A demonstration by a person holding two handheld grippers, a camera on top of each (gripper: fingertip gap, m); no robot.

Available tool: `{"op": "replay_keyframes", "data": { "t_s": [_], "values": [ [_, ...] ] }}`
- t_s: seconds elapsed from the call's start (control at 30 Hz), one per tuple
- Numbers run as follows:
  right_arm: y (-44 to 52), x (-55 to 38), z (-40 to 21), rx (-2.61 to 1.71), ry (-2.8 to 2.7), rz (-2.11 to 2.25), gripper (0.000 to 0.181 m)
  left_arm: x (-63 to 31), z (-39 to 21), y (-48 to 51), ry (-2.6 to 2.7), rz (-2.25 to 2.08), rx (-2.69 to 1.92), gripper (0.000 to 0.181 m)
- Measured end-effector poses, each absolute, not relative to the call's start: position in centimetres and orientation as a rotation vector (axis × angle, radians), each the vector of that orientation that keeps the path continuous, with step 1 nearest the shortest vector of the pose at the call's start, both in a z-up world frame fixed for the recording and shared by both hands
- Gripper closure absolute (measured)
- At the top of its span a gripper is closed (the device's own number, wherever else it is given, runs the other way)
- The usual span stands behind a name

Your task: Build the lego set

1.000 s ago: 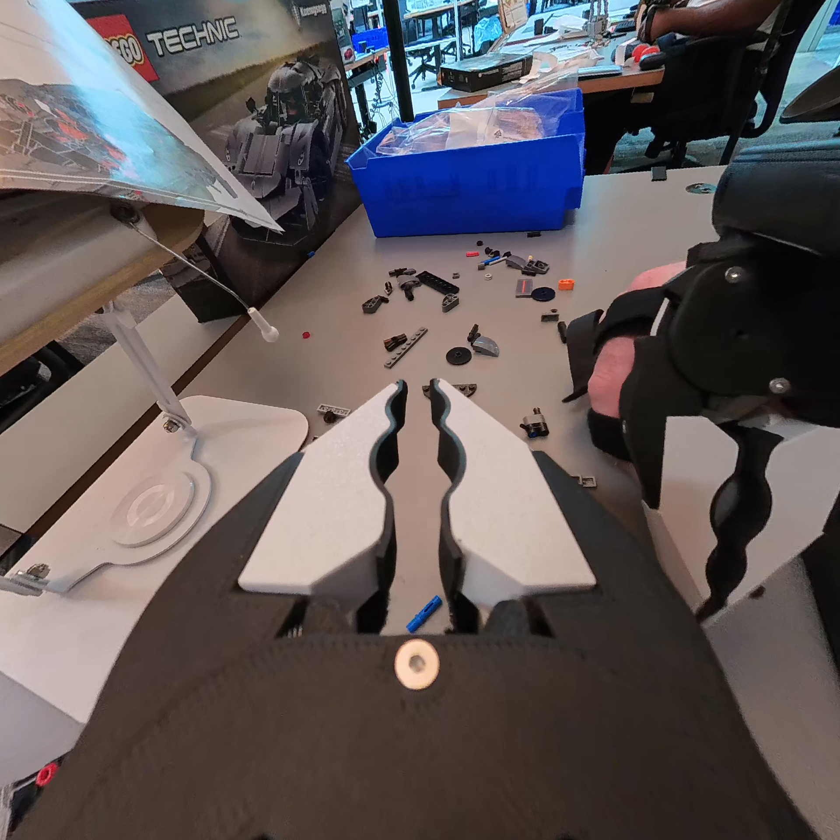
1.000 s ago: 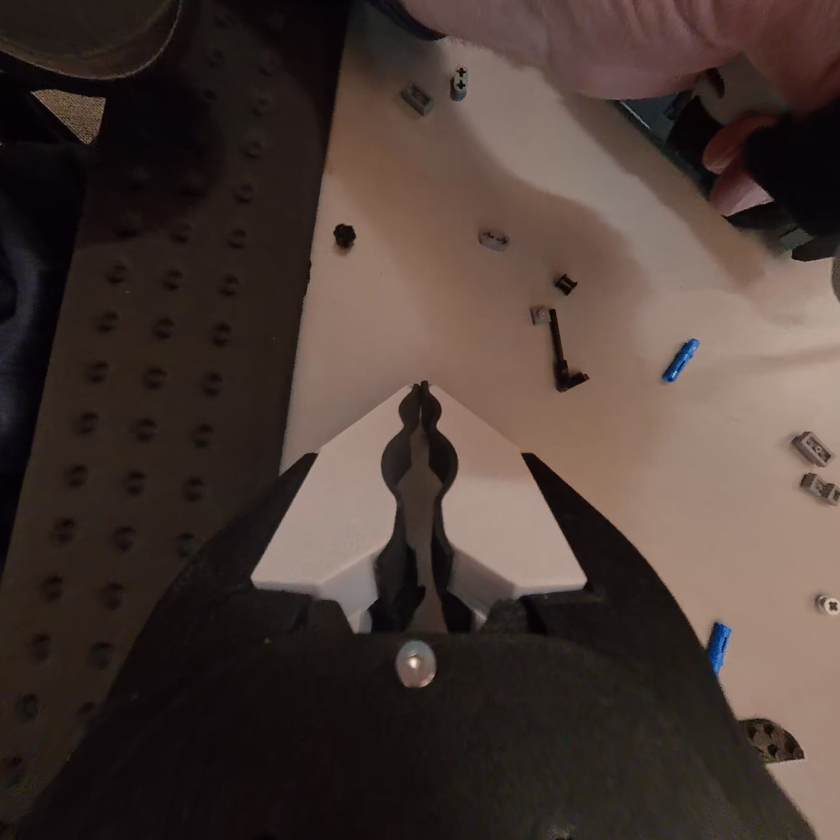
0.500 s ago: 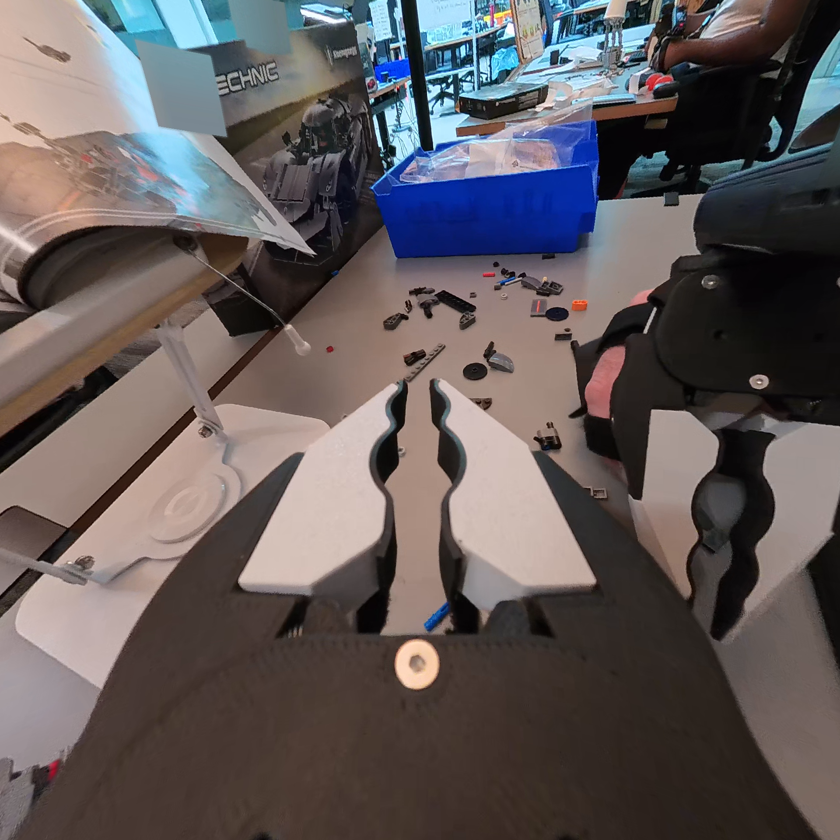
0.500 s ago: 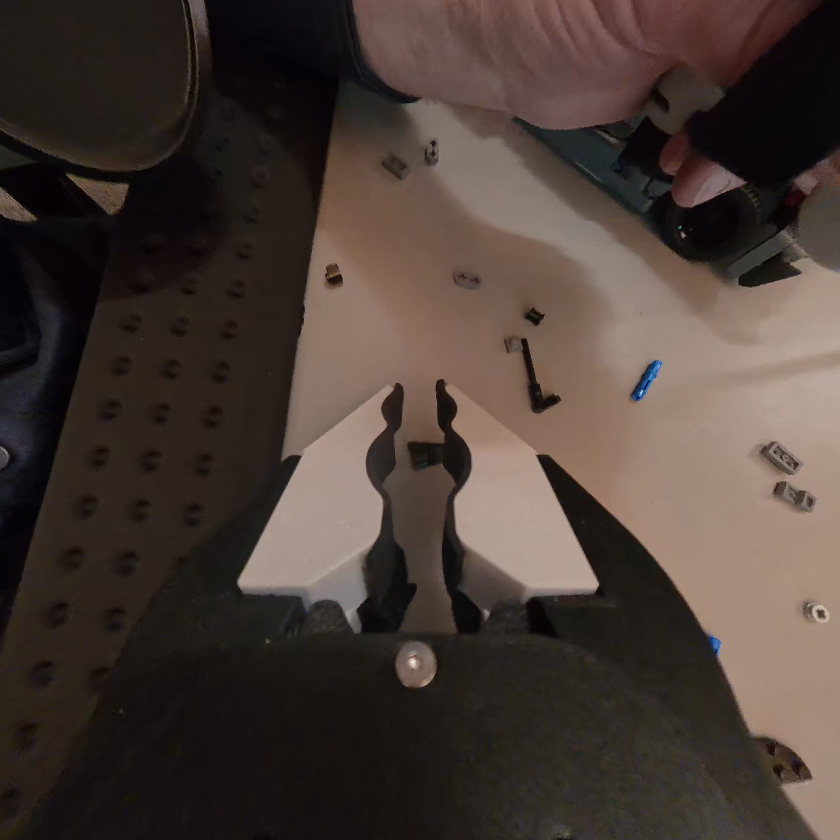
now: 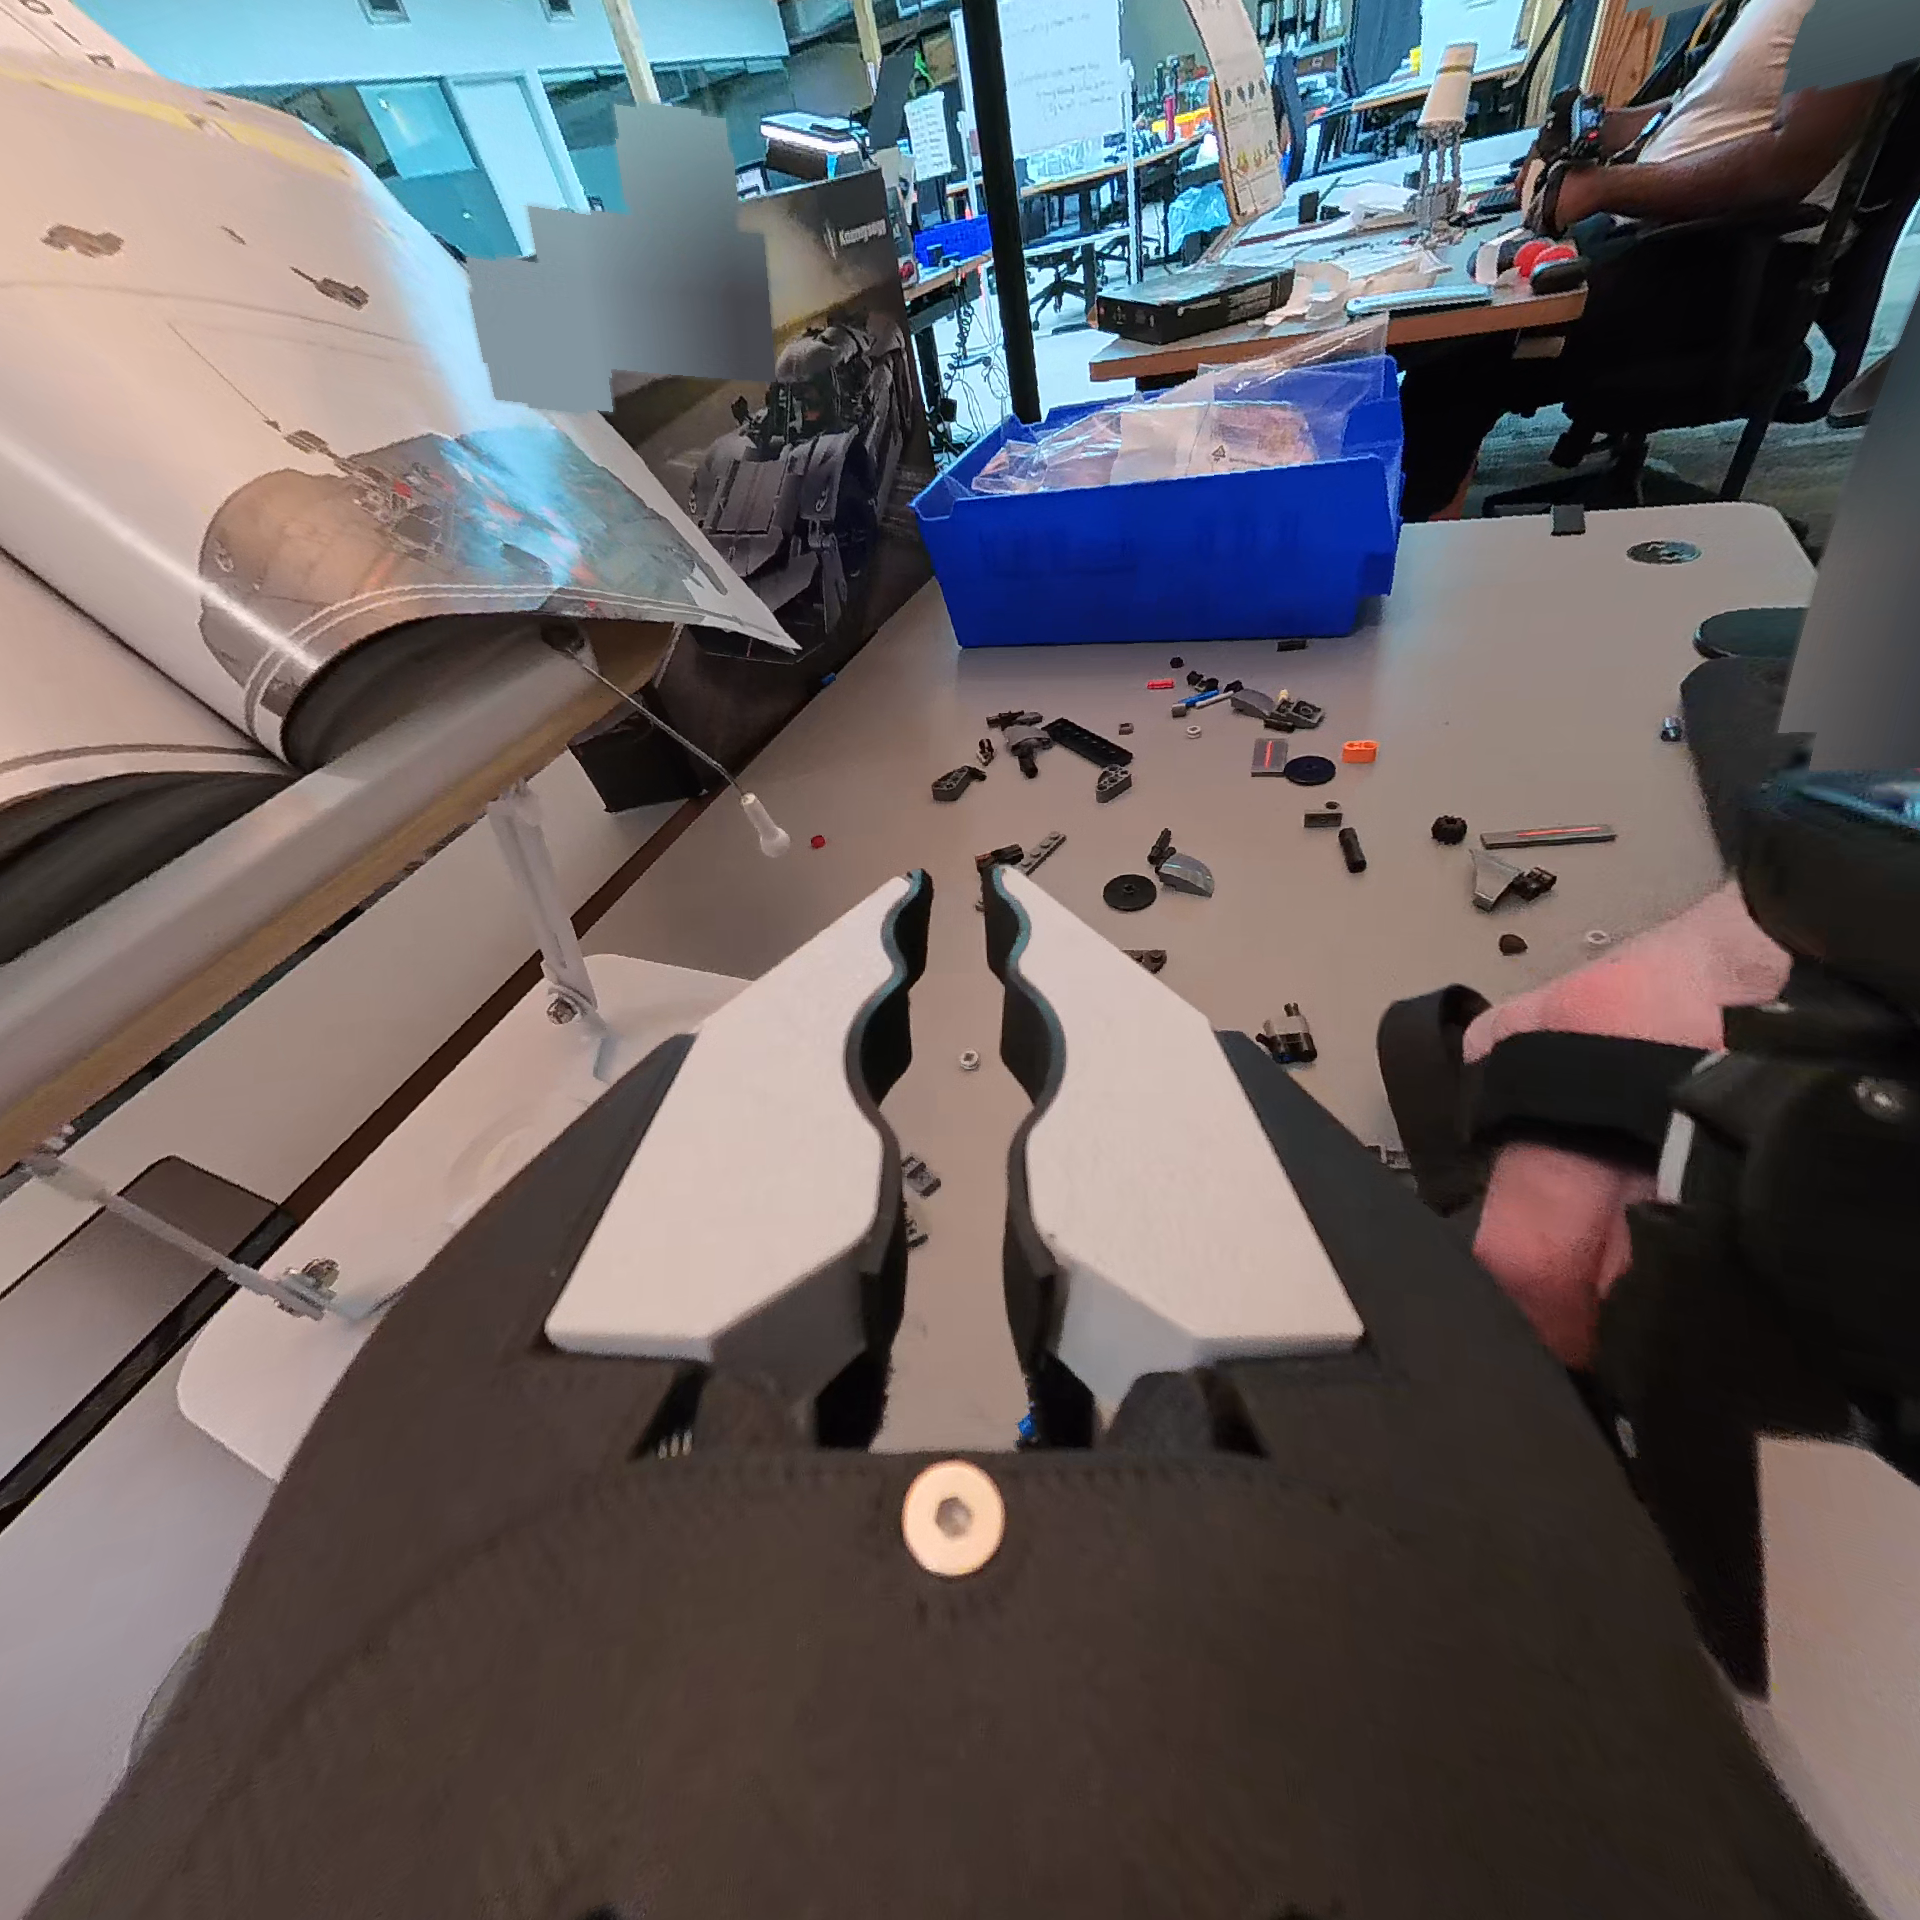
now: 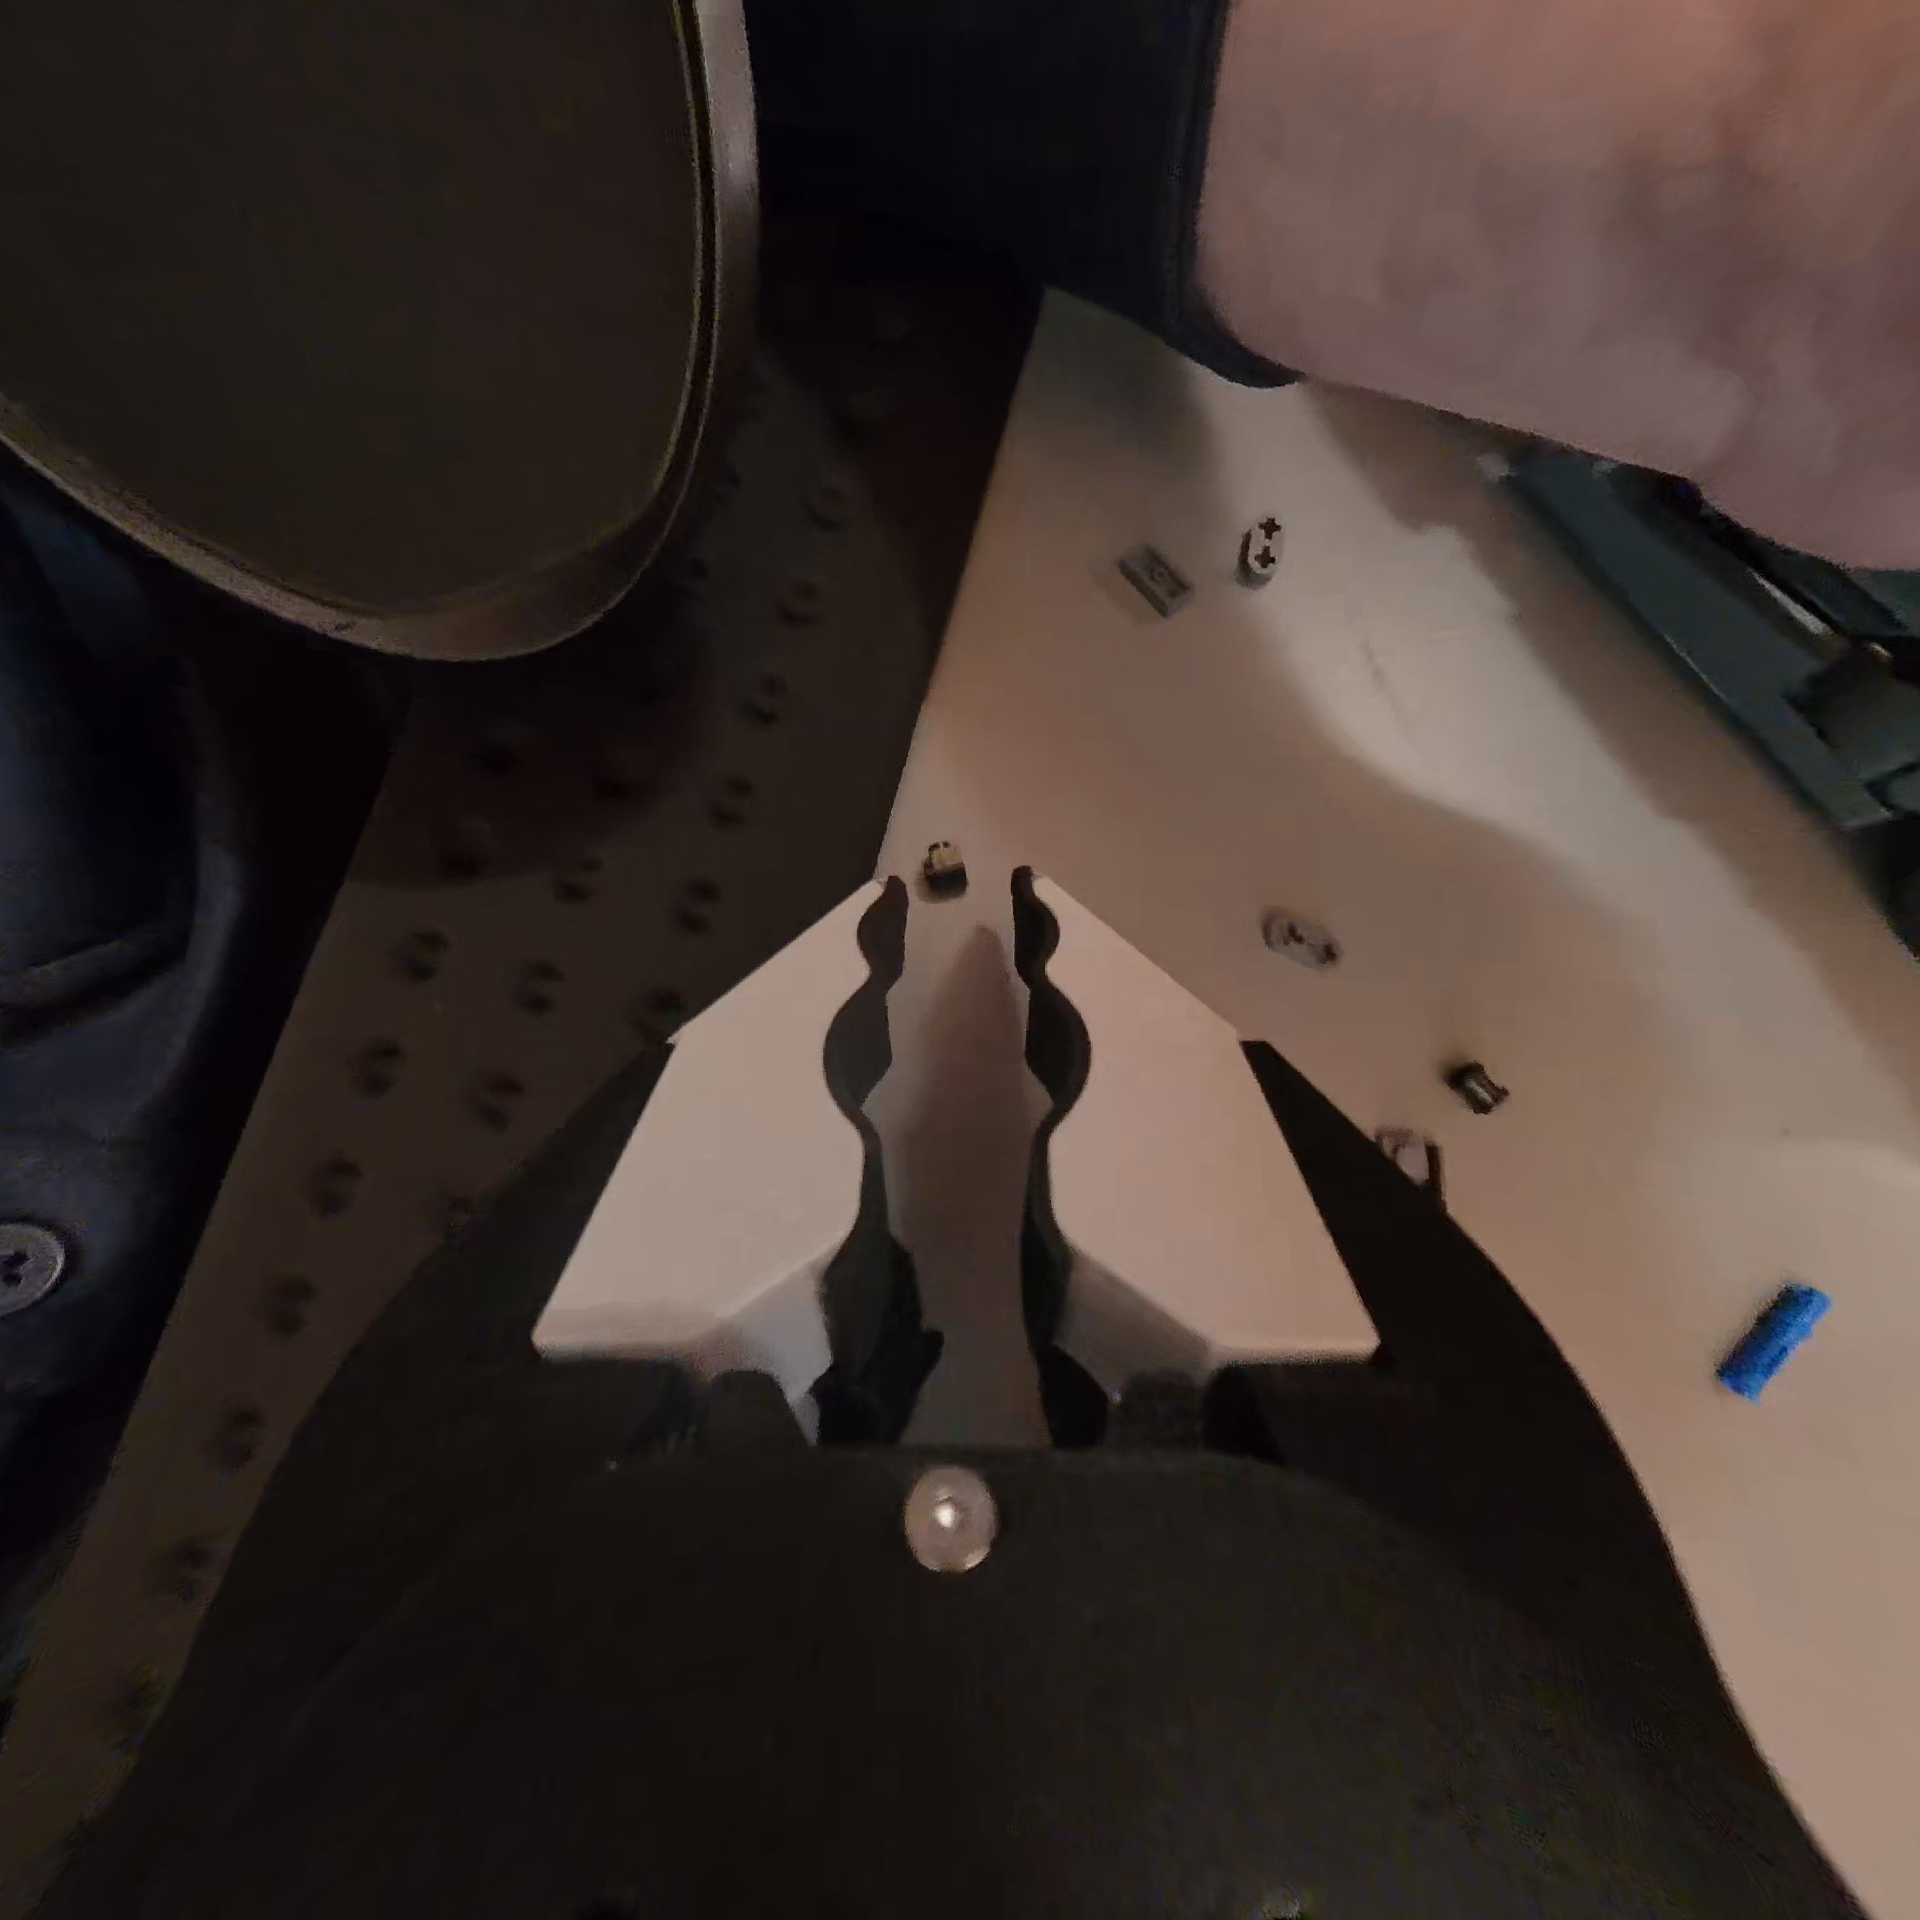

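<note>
The right gripper point(image 6: 954, 883) is slightly open and empty, a small black piece point(image 6: 943, 865) just beyond its fingertips, probably for grasping; the left gripper point(image 5: 956, 883), narrowly open, holds nothing.

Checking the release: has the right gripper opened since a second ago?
Yes. The right gripper was shut then; now its fingers stand apart, just short of a small black piece near the table's edge.
</note>
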State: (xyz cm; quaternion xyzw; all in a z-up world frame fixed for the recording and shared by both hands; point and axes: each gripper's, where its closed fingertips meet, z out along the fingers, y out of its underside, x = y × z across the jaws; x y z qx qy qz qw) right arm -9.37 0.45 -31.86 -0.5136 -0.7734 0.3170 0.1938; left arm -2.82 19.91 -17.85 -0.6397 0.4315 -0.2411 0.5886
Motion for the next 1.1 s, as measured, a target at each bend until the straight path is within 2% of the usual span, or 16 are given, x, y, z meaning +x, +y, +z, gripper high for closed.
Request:
{"op": "replay_keyframes", "data": {
  "t_s": [0.1,0.23,0.53,0.8,0.93,1.1],
  "values": [
    [-0.2,-10.0,-32.4,-1.444,-2.194,0.897,0.164,-3.0,-17.6,19.9,1.002,-0.557,-1.486,0.174],
    [-0.4,-10.3,-33.4,-1.450,-2.231,0.841,0.175,-3.1,-17.6,19.9,1.001,-0.556,-1.485,0.174],
    [1.6,-8.9,-30.9,-1.388,-2.172,0.780,0.176,-2.2,-18.7,19.4,1.028,-0.612,-1.522,0.170],
    [9.3,2.7,-27.7,-1.469,-2.103,0.649,0.176,-2.3,-19.4,19.7,1.031,-0.615,-1.546,0.170],
    [11.7,8.6,-29.3,-1.535,-2.118,0.625,0.176,-1.9,-20.3,19.9,1.042,-0.627,-1.565,0.170],
    [11.6,10.5,-32.9,-1.600,-2.240,0.592,0.176,-1.2,-21.6,19.8,1.077,-0.624,-1.589,0.170]
  ]
}}
